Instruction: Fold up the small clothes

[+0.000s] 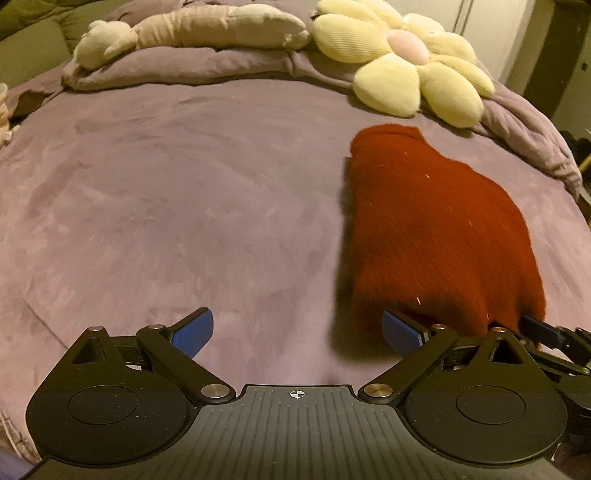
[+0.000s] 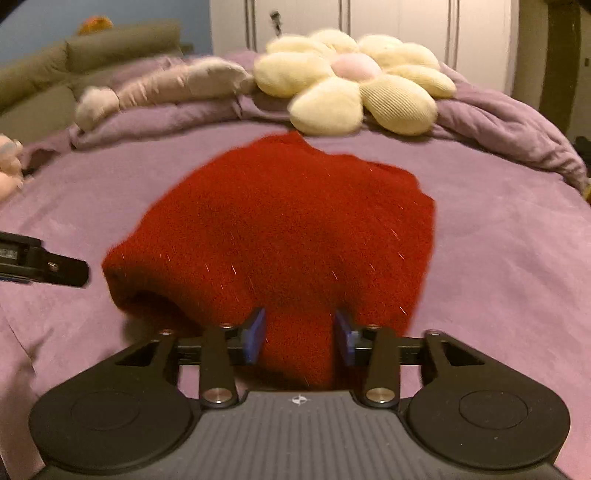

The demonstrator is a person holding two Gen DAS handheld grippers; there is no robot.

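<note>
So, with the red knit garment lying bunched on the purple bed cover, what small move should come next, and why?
Probably draw the right gripper back off the red knit garment. Its blue pads stand apart with a fold of the knit between them, apparently not pinching it, and the garment lies bunched on the purple bed cover. The left gripper is open over bare cover, so it could then take the near edge.

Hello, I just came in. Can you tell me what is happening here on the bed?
A person holding a gripper in each hand is folding a red knit garment on a purple bed cover. The right gripper has a bunched fold of the garment's near edge between its jaws; whether the pads press on it is unclear. The left gripper is wide open over bare cover, just left of the garment, holding nothing. A flower cushion and a plush toy lie at the far side.
</note>
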